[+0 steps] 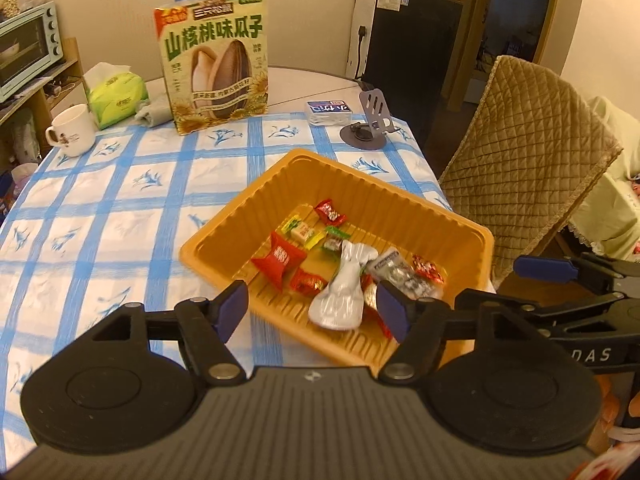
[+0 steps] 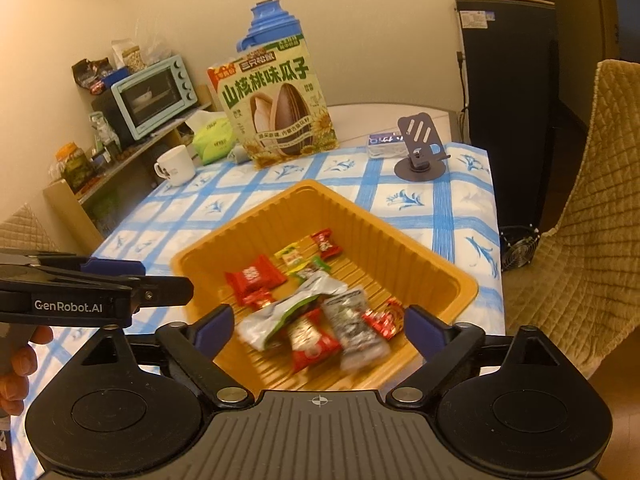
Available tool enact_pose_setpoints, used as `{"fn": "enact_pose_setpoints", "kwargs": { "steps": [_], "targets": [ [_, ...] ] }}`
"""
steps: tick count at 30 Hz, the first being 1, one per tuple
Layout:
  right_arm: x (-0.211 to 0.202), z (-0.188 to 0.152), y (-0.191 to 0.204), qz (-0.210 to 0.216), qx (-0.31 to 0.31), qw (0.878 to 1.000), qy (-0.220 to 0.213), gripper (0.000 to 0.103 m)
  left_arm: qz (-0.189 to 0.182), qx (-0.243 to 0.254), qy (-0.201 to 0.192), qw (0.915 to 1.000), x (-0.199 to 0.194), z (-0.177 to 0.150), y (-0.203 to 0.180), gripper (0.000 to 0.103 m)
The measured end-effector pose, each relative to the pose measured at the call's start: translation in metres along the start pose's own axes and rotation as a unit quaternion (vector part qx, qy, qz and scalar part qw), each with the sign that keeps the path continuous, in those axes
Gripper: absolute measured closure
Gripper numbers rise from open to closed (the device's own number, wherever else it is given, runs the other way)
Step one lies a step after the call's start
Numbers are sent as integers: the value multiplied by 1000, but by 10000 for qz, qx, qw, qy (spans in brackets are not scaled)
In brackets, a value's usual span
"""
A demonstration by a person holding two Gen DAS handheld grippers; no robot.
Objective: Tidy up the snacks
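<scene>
An orange plastic tray stands on the blue-checked tablecloth and holds several wrapped snacks. Among them are a red packet, a silver packet and a grey see-through packet. The packets at the tray's near end look blurred. My left gripper hangs over the tray's near left edge, open, its pads clear of the silver packet. My right gripper is open over the tray's near end and touches nothing. A hand holds the left gripper at the left edge of the right wrist view.
A tall sunflower-seed box stands behind the tray with a blue jug behind it. Beside it are a white mug, a green tissue pack, a small box and a phone stand. A quilted chair is at the table's right.
</scene>
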State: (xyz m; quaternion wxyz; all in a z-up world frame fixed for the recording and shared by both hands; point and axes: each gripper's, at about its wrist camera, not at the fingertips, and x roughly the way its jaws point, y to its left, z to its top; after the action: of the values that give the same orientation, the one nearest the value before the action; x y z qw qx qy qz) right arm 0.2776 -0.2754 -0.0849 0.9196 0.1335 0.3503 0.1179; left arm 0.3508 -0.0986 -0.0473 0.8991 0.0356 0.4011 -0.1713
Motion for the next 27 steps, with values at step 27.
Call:
{"fn": "enact_pose_setpoints", "kwargs": {
  "steps": [27],
  "targets": [
    [-91,-118,163,-229,353,9981,441,7,-25,48,301,9995,-163,-139,75,27]
  ]
}}
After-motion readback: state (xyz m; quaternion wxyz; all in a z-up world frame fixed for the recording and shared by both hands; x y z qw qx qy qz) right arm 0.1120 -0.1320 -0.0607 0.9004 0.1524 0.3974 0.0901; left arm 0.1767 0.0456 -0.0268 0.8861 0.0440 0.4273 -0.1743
